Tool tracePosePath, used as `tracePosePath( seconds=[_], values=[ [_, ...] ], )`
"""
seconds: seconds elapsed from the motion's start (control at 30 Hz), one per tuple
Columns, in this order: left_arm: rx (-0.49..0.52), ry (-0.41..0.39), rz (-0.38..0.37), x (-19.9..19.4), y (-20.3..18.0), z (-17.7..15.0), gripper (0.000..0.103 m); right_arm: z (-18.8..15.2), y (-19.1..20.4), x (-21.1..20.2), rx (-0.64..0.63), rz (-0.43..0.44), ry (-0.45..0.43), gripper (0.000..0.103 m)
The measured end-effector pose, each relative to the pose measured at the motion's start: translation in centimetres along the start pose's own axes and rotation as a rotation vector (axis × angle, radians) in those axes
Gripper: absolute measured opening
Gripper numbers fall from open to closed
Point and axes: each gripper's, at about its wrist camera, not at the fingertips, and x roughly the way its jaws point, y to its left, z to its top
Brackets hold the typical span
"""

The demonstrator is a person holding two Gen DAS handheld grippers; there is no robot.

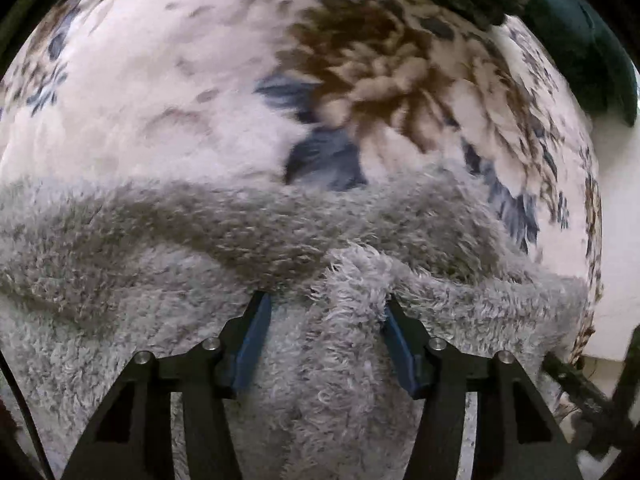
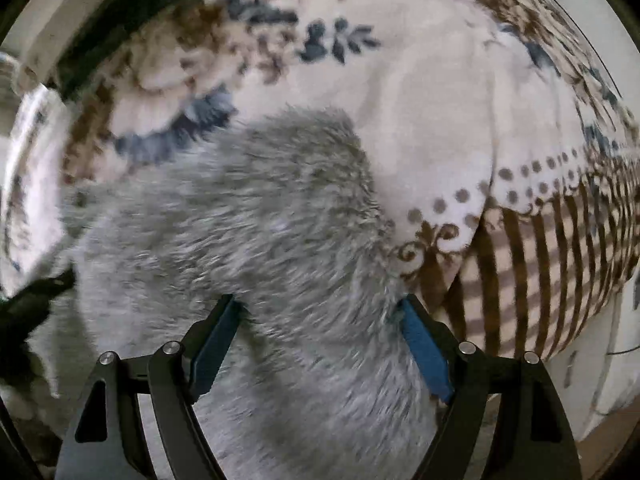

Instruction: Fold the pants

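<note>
on floral blanket (image 1: 140,80), grey pants (image 1: 200,240) stretch sideways.

We log two wrist views, both aimed steeply down, close over the grey fluffy pants (image 1: 240,240) on the floral blanket (image 1: 160,100); both views share these two.

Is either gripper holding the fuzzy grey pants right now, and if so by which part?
Nothing is held. The left gripper and right gripper both stand open above the grey pants, pads not pressing on the fabric.
</note>
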Motion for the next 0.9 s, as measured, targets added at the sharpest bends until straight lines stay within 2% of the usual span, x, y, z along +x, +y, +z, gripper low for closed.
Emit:
tracePosePath(
  seconds=[0.1, 0.17, 0.2, 0.23, 0.27, 0.3, 0.33, 0.43, 0.6, 0.7, 0.9],
  values=[
    [0.02, -0.005, -0.01, -1.4, -0.4, -0.4, 0.055, 0.4, 0.2, 0.7, 0.011, 0.007, 0.015, 0.083],
    [0.024, -0.056, -0.019, -3.7, -0.5, -1.4, 0.055, 0.5, 0.4, 0.2, 0.014, 0.011, 0.009, 0.083],
    [0.009, -0.082, -0.028, -4.7, -0.2, -2.0, 0.059, 0.4, 0.5, -0.2, 0.019, 0.023, 0.007, 0.083],
    [-0.033, -0.108, -0.061, -6.2, 0.7, -3.0, 0.066, 0.3, 0.5, -0.7, 0.02, 0.031, 0.006, 0.083],
    [-0.074, -0.12, -0.099, -6.9, 1.7, -3.7, 0.081, 0.1, 0.7, -1.2, 0.019, 0.037, 0.003, 0.083],
    [-0.13, -0.139, -0.157, -7.8, 3.0, -4.8, 0.083, 0.0, 1.2, -1.7, 0.012, 0.04, -0.001, 0.083],
    [-0.211, -0.167, -0.224, -8.9, 5.3, -6.4, 0.083, -0.2, 1.5, -2.1, 0.004, 0.041, -0.004, 0.083],
    [-0.419, -0.226, -0.291, -10.3, 11.1, -10.3, 0.083, -0.7, 3.6, -3.1, -0.048, 0.05, -0.012, 0.083],
    [-0.742, -0.314, -0.288, -10.0, 19.9, -15.1, 0.083, -1.7, 7.9, -3.7, -0.125, 0.018, -0.046, 0.083],
    [-0.847, -0.35, -0.305, -8.5, 22.2, -15.5, 0.082, -2.1, 8.0, -4.3, -0.079, 0.004, -0.08, 0.083],
    [-0.903, -0.343, -0.32, -4.9, 23.1, -14.0, 0.082, -3.2, 5.4, -7.8, 0.022, -0.017, -0.204, 0.083]
  ],
)
